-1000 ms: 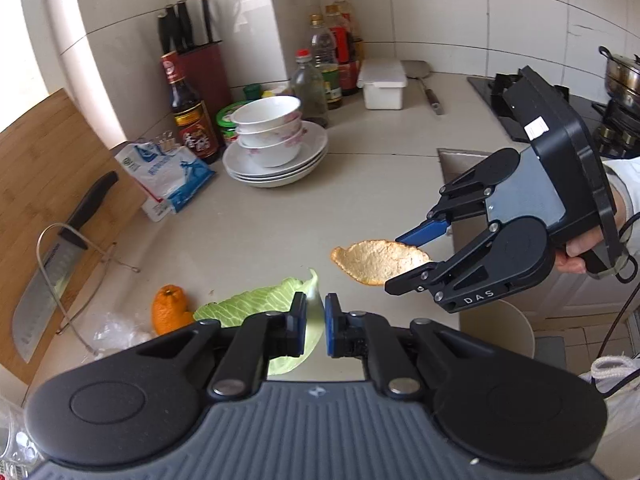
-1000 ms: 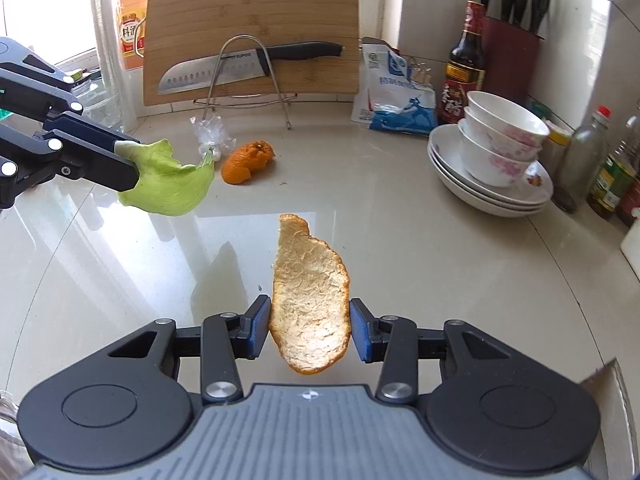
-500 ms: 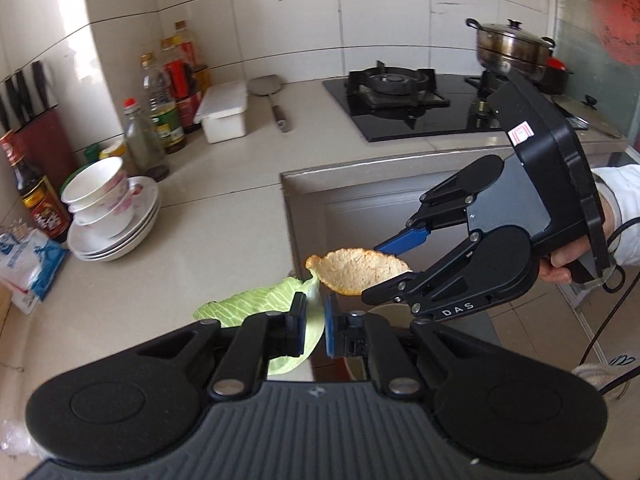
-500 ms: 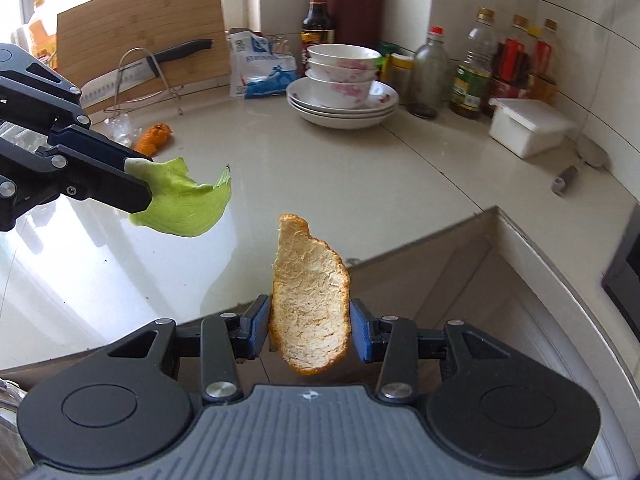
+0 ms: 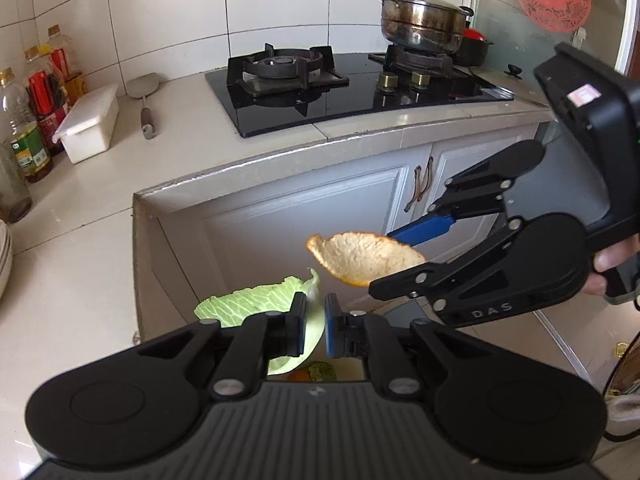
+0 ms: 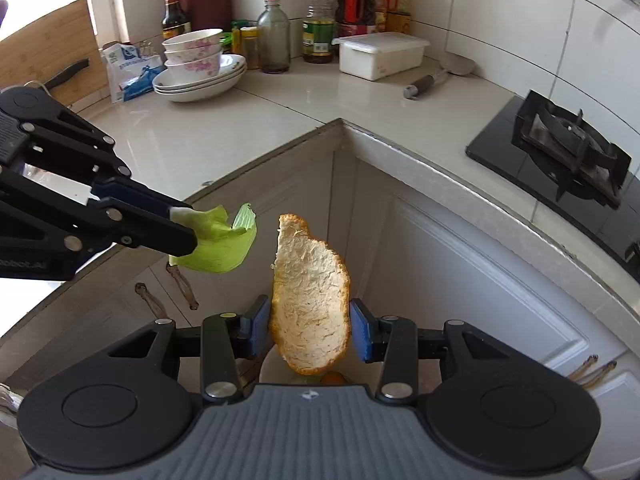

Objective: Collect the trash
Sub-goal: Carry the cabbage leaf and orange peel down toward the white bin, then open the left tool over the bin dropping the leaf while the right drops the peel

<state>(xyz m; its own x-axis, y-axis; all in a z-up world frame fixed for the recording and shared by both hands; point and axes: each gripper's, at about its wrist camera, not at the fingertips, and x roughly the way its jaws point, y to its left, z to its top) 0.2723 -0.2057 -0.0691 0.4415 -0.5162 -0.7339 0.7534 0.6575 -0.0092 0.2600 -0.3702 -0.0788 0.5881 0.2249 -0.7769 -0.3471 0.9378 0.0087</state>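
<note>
My left gripper (image 5: pixel 313 330) is shut on a pale green cabbage leaf (image 5: pixel 248 306), which droops to its left; from the right wrist view that gripper (image 6: pixel 182 226) comes in from the left with the cabbage leaf (image 6: pixel 218 250). My right gripper (image 6: pixel 310 330) is shut on a large orange peel (image 6: pixel 310 300), white pith facing the camera; in the left wrist view that gripper (image 5: pixel 400 256) holds the orange peel (image 5: pixel 362 256) just right of the leaf. Both hang past the counter's inner corner, above a bin (image 5: pixel 320 370) with scraps, mostly hidden below.
White cabinet doors (image 6: pixel 472 280) with handles stand behind. The counter (image 5: pixel 72 240) wraps the corner, bearing stacked bowls and plates (image 6: pixel 198 68), bottles (image 6: pixel 318 16), a white lidded box (image 6: pixel 382 54), a spatula (image 5: pixel 146 100), a gas hob (image 5: pixel 320 80) and a steel pot (image 5: pixel 424 20).
Both grippers swung off the counter with their scraps, past its edge, and now hang in front of the cabinets over the bin. The knife, cutting board and orange left the views.
</note>
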